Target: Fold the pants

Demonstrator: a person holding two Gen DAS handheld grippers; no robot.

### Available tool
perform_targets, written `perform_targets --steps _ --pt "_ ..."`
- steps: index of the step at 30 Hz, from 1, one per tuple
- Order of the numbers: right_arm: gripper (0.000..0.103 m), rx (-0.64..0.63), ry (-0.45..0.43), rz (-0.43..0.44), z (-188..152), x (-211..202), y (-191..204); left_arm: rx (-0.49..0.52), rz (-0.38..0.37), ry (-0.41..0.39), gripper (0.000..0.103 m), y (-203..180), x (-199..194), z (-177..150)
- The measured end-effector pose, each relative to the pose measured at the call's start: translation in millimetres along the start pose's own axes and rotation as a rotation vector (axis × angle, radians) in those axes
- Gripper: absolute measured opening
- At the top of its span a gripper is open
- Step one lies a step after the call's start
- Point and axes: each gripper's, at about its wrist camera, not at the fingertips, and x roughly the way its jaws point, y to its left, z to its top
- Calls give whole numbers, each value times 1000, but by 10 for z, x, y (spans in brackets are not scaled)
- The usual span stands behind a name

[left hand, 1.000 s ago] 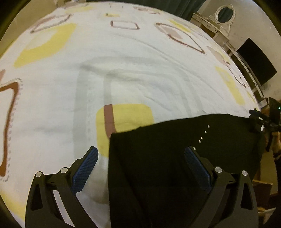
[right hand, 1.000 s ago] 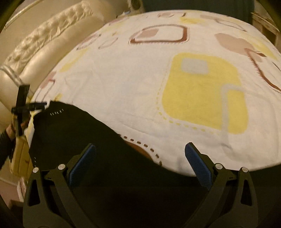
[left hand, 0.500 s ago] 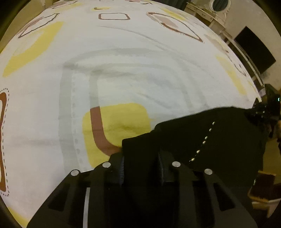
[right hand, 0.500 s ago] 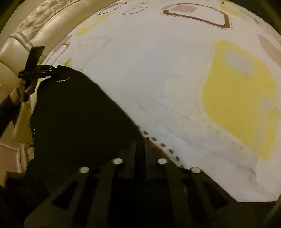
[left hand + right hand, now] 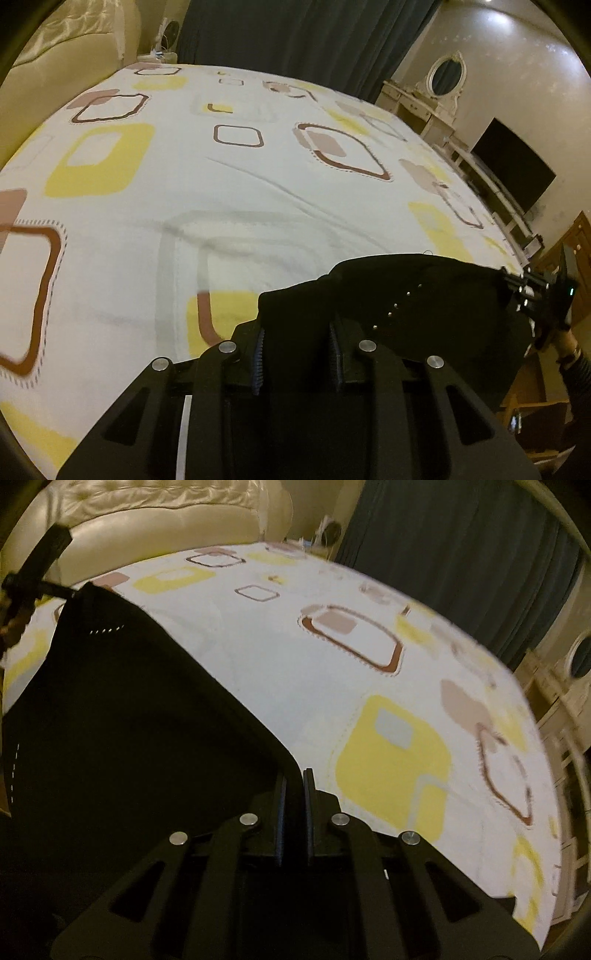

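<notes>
Black pants (image 5: 424, 302) with a row of small pale studs hang stretched between both grippers above a patterned bed sheet (image 5: 229, 192). My left gripper (image 5: 295, 354) is shut on a bunched corner of the fabric at the bottom of the left wrist view. In the right wrist view my right gripper (image 5: 293, 805) is shut on the other corner, and the pants (image 5: 122, 720) slope away to the left. The right gripper (image 5: 532, 291) also shows at the far right of the left wrist view, the left gripper (image 5: 33, 579) at the upper left of the right wrist view.
The white sheet with yellow and brown squares covers the whole bed. A cream tufted headboard (image 5: 159, 513) stands at its far end, dark curtains (image 5: 295, 37) behind. A dresser with an oval mirror (image 5: 443, 77) and a dark screen (image 5: 513, 170) line the right wall.
Both grippers went from wide open to shut on the pants' corners. Both have since risen, lifting the fabric off the sheet, and the views now tilt up to show the room.
</notes>
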Motion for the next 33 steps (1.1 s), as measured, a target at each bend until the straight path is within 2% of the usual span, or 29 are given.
perform_targets --steps 6,10,13,15,24,25,26,27,28,29,30,33 --pt "8 -1 -80 -52 -401 -451 440 0 -4 -48 28 -143 -448 -470" --pt "8 5 -87 -50 -660 -623 619 -33 -4 -49 28 -166 -646 -837" --pt "8 5 -70 -43 -878 -701 779 -72 -1 -35 28 -143 -729 -1119" --pt "8 1 -41 -38 -1021 -696 871 -94 1 -17 24 -134 -742 -1312" --pt "12 58 75 -3 -1356 -537 1083 -195 22 100 23 -81 -447 -1942" --pt "14 67 75 1 -1381 -562 1091 -218 22 94 28 -62 -444 -1986" --pt "18 81 77 7 -1405 -586 1079 -250 12 86 38 -33 -462 -2027" --pt "24 102 80 21 -1421 -628 1052 -284 -6 75 43 1 -491 -2070" --pt "28 118 79 30 -1440 -664 1049 -317 -32 63 53 26 -530 -2112" --pt "36 143 80 39 -1463 -710 1031 -346 -50 53 60 44 -567 -2153" --pt "41 174 81 50 -1486 -748 1001 -390 -71 37 62 78 -617 -2198" --pt "46 367 89 149 -1579 -836 770 -472 -121 3 63 130 -695 -2266"
